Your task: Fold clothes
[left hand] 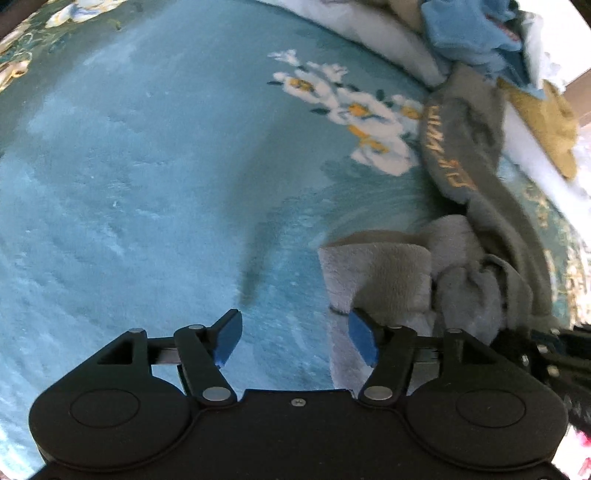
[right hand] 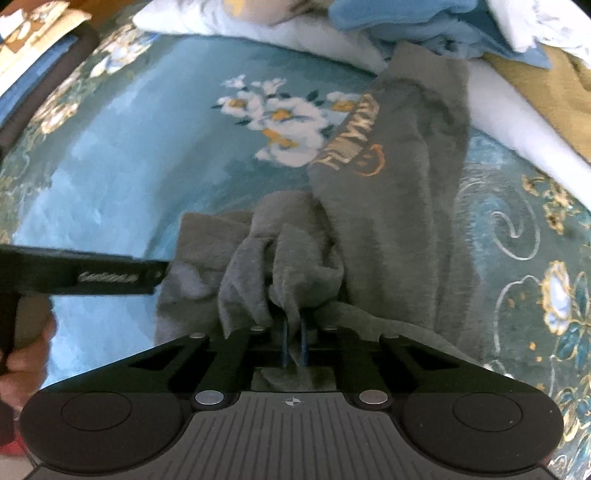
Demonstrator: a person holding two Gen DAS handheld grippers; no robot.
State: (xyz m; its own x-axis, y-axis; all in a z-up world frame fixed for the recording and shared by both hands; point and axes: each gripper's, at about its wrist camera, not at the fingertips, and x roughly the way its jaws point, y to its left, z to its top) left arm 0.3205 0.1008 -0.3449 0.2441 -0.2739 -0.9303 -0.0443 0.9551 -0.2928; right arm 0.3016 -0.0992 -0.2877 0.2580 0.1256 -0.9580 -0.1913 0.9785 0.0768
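A grey garment (right hand: 391, 206) with gold lettering lies bunched on a teal floral blanket (right hand: 129, 155), its near end crumpled into folds. At the far edge sits a heap of clothes (right hand: 424, 22), blue, white and mustard pieces, loosely piled.

The right gripper (right hand: 294, 343) is clenched on a fold of the grey garment, blue pads nearly together with cloth pinched between them.

The left gripper (left hand: 295, 338) is released, its blue fingers (left hand: 229, 338) spread apart over the blanket; the right-hand finger appears to rest against the garment's pale fleecy edge, though the blur makes contact uncertain. A hand (right hand: 26, 362) shows at the left.
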